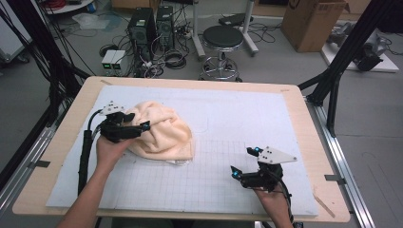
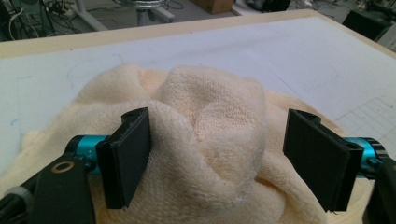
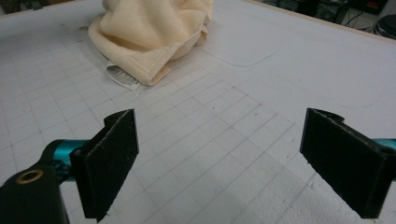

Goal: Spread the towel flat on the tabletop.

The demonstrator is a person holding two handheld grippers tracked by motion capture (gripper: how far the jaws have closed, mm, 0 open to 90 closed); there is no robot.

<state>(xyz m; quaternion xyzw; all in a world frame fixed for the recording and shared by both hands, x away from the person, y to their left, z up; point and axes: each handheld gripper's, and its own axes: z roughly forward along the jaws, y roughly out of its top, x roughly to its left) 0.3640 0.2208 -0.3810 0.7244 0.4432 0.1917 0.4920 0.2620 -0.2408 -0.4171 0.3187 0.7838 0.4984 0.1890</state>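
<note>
At the table, your left gripper [image 1: 135, 124] is pushed into a crumpled cream towel [image 1: 164, 130] that lies heaped on the left half of the white gridded mat [image 1: 237, 123]. In the left gripper view the two black jaws stand wide apart on either side of a raised fold of the towel [image 2: 210, 140]; the left jaw's pad presses against the cloth, while the right jaw seems to stand just clear of it, though the angle makes that contact hard to judge. Nothing is pinched between them; the fold simply bulges up in the gap.

Your right gripper [image 1: 243, 164] sits well apart from the towel, low over the bare grid on the right half of the mat, near the front edge. Its own view shows both jaws spread wide with only printed squares between them, holding nothing. Beyond the jaws in that view, the towel [image 3: 149, 32] rests in a loose mound, a thick hemmed corner folded down toward the camera and a small white care label [image 3: 122, 76] poking out from under it flat on the mat.

The mat covers most of a light wooden tabletop [image 1: 76, 114]. Behind the table, on the grey floor, stand a round black stool [image 1: 222, 38], two dark computer towers [image 1: 152, 26] amid tangled cables, and a cardboard box [image 1: 311, 21].
</note>
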